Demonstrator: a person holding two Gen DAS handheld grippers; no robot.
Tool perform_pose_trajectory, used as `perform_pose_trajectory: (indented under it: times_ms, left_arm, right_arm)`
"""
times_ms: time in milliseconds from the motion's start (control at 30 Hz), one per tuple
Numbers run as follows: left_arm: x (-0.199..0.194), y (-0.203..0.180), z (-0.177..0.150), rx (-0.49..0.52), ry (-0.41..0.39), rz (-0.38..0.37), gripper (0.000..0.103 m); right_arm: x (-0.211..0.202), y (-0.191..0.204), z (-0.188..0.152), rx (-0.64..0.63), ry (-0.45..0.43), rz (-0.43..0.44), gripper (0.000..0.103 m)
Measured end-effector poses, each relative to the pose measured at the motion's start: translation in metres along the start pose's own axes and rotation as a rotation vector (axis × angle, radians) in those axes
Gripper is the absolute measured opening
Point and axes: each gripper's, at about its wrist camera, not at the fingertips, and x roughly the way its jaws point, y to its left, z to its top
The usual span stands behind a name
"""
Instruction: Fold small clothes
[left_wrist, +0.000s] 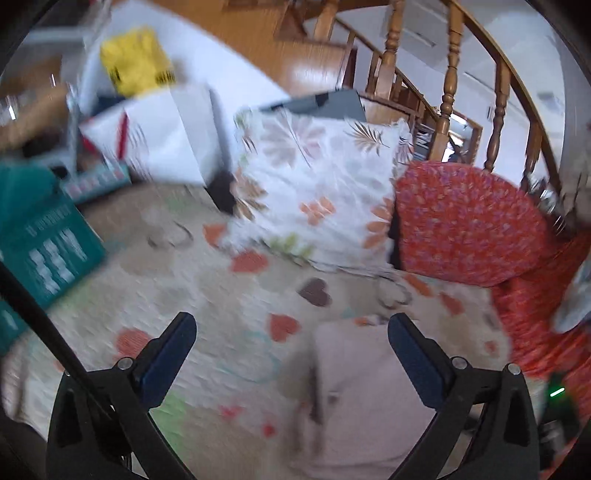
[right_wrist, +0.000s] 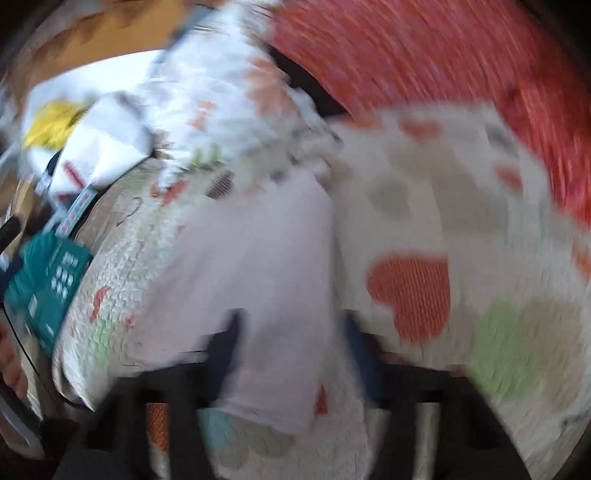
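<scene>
Heart-print quilt (left_wrist: 229, 295) under pale garment (left_wrist: 362, 398)

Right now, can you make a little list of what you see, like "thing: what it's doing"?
surface: heart-print quilt
garment: pale pink cloth lying on the quilt
left gripper: open, holding nothing, above the pink cloth's edge
right gripper: fingers apart either side of the pink cloth; grip unclear, view blurred
behind: floral pillow beside a red cushion
left side: teal box
</scene>
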Motion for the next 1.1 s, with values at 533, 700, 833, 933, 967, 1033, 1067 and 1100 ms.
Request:
perform_pose_trajectory:
  times_ms: [533, 700, 833, 933, 967, 1033, 1067, 1100]
  left_arm:
    - [0.092, 0.095, -0.019, -0.349, 0.207, 0.087, 0.103]
    - [0.081, 0.105, -0.007, -0.32, 0.18, 0.086, 0.103]
    - [0.079, 0.113, -0.007, -0.354, 0.18, 0.088, 0.103]
    - [0.081, 0.117, -0.008, -0.384, 0.196, 0.078, 0.103]
    - [0.082, 0.117, -0.008, -0.388, 0.201, 0.079, 0.103]
    - [0.084, 0.118, -0.009, -0.389, 0.208, 0.072, 0.103]
    - [0.084, 0.118, -0.009, -0.391, 0.212, 0.069, 0.103]
    - [0.085, 0.119, -0.009, -0.396, 0.218, 0.066, 0.103]
  right_arm:
    - [0.11, 0.082, 0.062, -0.232, 0.16, -0.177, 0.031]
    - [0.076, 0.128, 0.079, -0.389, 0.046, -0.208, 0.031]
    - [0.095, 0.162, 0.096, -0.384, 0.131, -0.08, 0.04]
    - [0.135, 0.171, 0.098, -0.35, 0.209, -0.071, 0.04]
    - [0.147, 0.169, 0.099, -0.328, 0.229, -0.072, 0.043]
    - [0.166, 0.164, 0.098, -0.282, 0.255, -0.065, 0.051]
    - [0.176, 0.161, 0.099, -0.268, 0.264, -0.071, 0.051]
    - [0.181, 0.164, 0.099, -0.289, 0.264, -0.094, 0.049]
